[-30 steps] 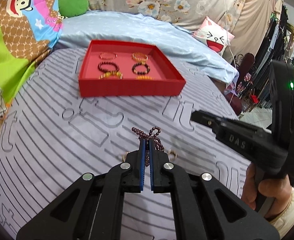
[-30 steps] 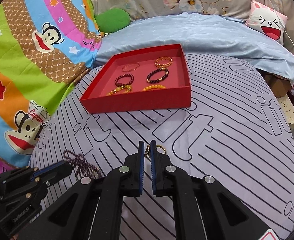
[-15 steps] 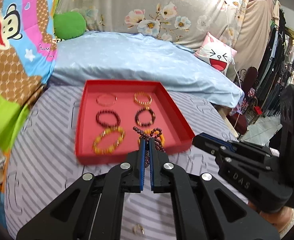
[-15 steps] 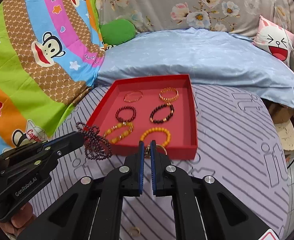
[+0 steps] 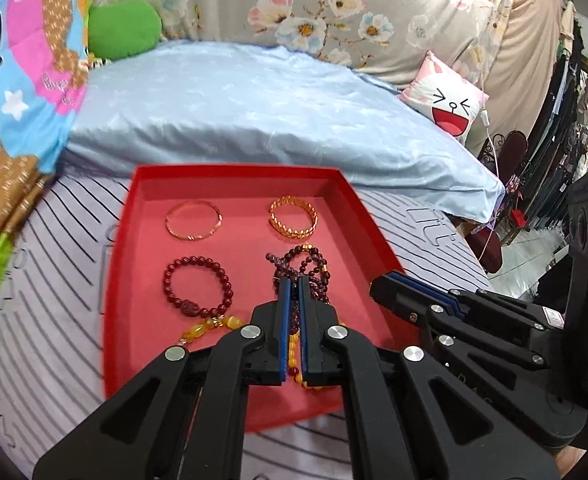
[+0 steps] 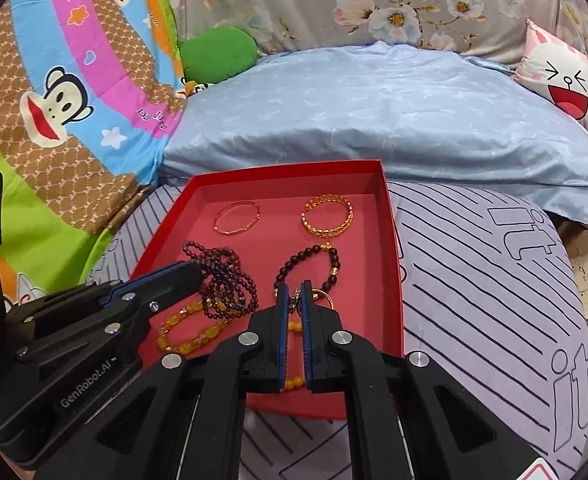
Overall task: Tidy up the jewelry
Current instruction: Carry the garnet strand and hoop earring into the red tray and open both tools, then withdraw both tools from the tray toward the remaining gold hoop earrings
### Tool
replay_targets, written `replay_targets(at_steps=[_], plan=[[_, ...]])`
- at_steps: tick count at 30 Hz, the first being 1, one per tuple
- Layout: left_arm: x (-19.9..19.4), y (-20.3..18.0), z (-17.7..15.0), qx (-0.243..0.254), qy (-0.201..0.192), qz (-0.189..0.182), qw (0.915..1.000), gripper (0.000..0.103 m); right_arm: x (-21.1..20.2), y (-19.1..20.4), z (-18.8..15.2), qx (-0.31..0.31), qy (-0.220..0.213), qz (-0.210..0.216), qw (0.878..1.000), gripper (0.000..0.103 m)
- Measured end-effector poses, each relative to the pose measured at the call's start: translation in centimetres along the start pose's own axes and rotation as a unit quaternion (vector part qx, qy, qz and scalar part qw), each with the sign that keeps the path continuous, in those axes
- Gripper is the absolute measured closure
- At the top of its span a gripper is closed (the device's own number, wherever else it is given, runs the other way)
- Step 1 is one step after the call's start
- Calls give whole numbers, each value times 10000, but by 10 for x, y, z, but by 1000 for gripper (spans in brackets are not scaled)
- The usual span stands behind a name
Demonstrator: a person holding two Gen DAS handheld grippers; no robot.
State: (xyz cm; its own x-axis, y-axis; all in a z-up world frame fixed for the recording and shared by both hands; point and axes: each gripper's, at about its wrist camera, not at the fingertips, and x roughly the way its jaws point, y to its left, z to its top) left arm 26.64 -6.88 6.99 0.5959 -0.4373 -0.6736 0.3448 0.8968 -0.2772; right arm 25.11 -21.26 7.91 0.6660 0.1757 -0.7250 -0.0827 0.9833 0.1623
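1. Setting. A red tray lies on a bed covered by a grey striped sheet; a pale blue quilt is folded behind it.

2. Items already placed. Six bracelets lie in two columns on the tray floor: a thin gold bangle, a gold link bracelet, a dark red bead bracelet, a dark bead bracelet with gold charms, a yellow bead bracelet, and a second yellow strand, largely hidden behind the gripper fingers.

3. Left gripper. The jaws are closed on a long purple bead strand, which hangs in loops over the tray's interior; whether the lowest loops touch the floor cannot be told.

4. Right gripper. The jaws are pinched shut on a small gold ring piece, held over the right-hand column of the tray.

5. Progress. The task appears well advanced: most pieces are in the tray, and the two carried items are above it but not released.

6. Remaining. Judged from this layout, each gripper must find a free patch, lower its piece and open. The strand is likely to pile across the neighbouring bracelets unless laid clear of them.
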Motion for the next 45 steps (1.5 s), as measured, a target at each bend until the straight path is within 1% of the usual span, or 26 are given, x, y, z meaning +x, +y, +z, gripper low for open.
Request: replay_targets(at_steps=[4, 9, 13, 16, 20, 22, 30, 34, 40, 45], plan=[[24, 7, -1, -87, 212, 0, 9997, 100, 17, -6, 1, 33, 106, -38, 9999, 97], [41, 16, -6, -138, 400, 62, 9991, 99, 32, -11, -1, 56, 219, -52, 9997, 97], [43, 19, -7, -178, 420, 83, 9989, 99, 40, -12, -3, 56, 287, -50, 9996, 97], [43, 20, -6, -198, 388, 170, 9989, 99, 43, -12, -6, 67, 323, -48, 9994, 97], [38, 24, -5, -250, 312, 237, 9989, 99, 43, -11, -8, -11, 290, -96, 9995, 97], [37, 24, -6, -266, 295, 249, 9989, 99, 42, -11, -9, 0, 260, -109, 9996, 95], [27, 28, -8, -357, 213, 293, 9987, 99, 31, -15, -8, 96, 160, -130, 9997, 93], [20, 29, -9, -365, 166, 328, 9987, 99, 18, -15, -10, 81, 62, -155, 9998, 93], [-3, 28, -15, -377, 47, 342, 9987, 99, -9, -16, -19, 74, -56, -184, 9998, 93], [-26, 22, -26, -343, -24, 356, 9988, 99, -31, -17, -31, 136, -93, -190, 9997, 93]])
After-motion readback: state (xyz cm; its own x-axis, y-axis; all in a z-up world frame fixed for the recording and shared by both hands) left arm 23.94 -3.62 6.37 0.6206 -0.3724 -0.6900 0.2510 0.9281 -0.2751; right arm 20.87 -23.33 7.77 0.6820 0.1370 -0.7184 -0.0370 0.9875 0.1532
